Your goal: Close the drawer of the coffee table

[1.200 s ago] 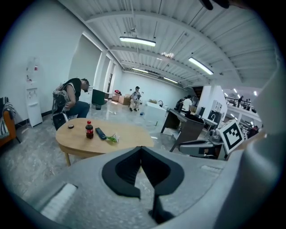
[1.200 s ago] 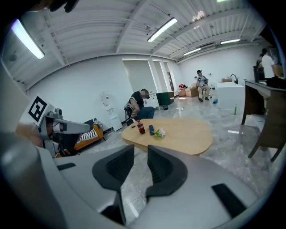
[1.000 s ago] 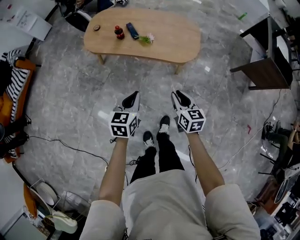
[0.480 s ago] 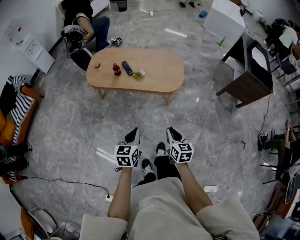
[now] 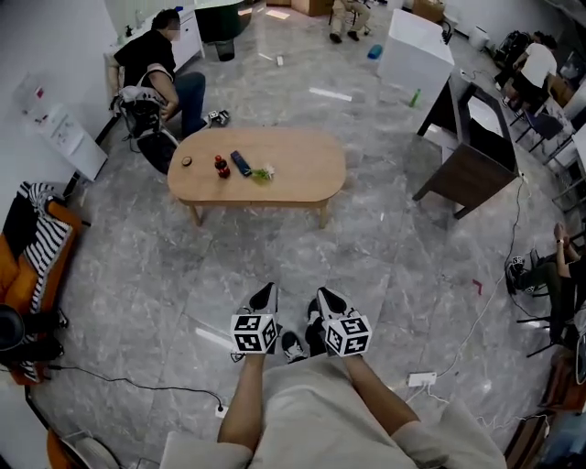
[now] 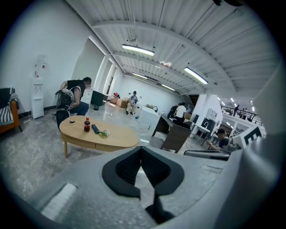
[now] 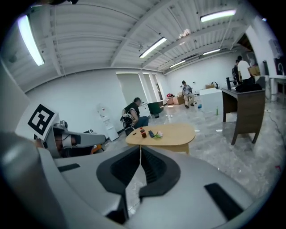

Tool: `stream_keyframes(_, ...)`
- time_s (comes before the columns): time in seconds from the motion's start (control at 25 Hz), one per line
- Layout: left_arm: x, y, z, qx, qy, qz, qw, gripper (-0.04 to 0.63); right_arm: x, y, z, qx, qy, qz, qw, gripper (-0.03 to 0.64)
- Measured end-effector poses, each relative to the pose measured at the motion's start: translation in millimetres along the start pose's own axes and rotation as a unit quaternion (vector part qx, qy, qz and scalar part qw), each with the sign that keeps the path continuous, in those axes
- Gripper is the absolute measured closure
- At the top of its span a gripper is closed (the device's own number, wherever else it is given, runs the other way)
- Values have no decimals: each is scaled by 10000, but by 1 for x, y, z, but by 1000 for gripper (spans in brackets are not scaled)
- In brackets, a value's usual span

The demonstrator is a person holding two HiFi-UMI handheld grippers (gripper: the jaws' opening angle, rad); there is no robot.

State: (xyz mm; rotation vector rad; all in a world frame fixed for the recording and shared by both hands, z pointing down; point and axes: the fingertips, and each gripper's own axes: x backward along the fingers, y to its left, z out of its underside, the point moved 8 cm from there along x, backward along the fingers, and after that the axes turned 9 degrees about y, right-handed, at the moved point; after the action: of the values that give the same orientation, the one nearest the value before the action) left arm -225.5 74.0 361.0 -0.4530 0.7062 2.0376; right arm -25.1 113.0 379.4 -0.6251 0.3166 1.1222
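The left gripper (image 5: 265, 291) is closed and empty. The right gripper (image 5: 324, 295) has just been closing on nothing. Both are well apart from the counter (image 5: 307, 179), and its drawer is too small to make out. A hard, off-centre shove there could jolt the counter and topple the bottle (image 5: 221, 166).

One coffee table (image 5: 302, 179) stands in the room, and four small things lie on it: one bottle (image 5: 220, 166), one dark flat bar (image 5: 241, 163), one small round disc (image 5: 186, 161) and one green-and-white sprig (image 5: 263, 174). There is one dark desk (image 5: 472, 151), one white cabinet (image 5: 414, 50), one orange sofa (image 5: 20, 267), one striped cloth (image 5: 46, 240) and one plug strip (image 5: 422, 378). At least four others are in view: a person by the table (image 5: 151, 57), a person at the top edge (image 5: 348, 11), a person at the upper right (image 5: 534, 62) and a person at the right edge (image 5: 560, 275)
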Motion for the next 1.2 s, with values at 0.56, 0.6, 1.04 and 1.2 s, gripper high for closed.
stream_keyframes(0.56, 6, -12, 14, -313, 218, -2, 9993, 586, 17, -9, 16, -82, -2, 257, 9996, 601)
stream_keyframes(0.6, 6, -13, 14, -323, 213, 15, 9993, 586, 18, -10, 17, -92, 1, 269, 9996, 601)
stream_keyframes(1.04, 9, -6, 9, -269, 145, -15, 9995, 586, 9, -5, 10, 35, 74, 212, 9997, 601)
stream_keyframes(1.2, 10, -4, 6, -419, 158, -134, 9989, 586, 2, -4, 7, 44, 102, 201, 9997, 601)
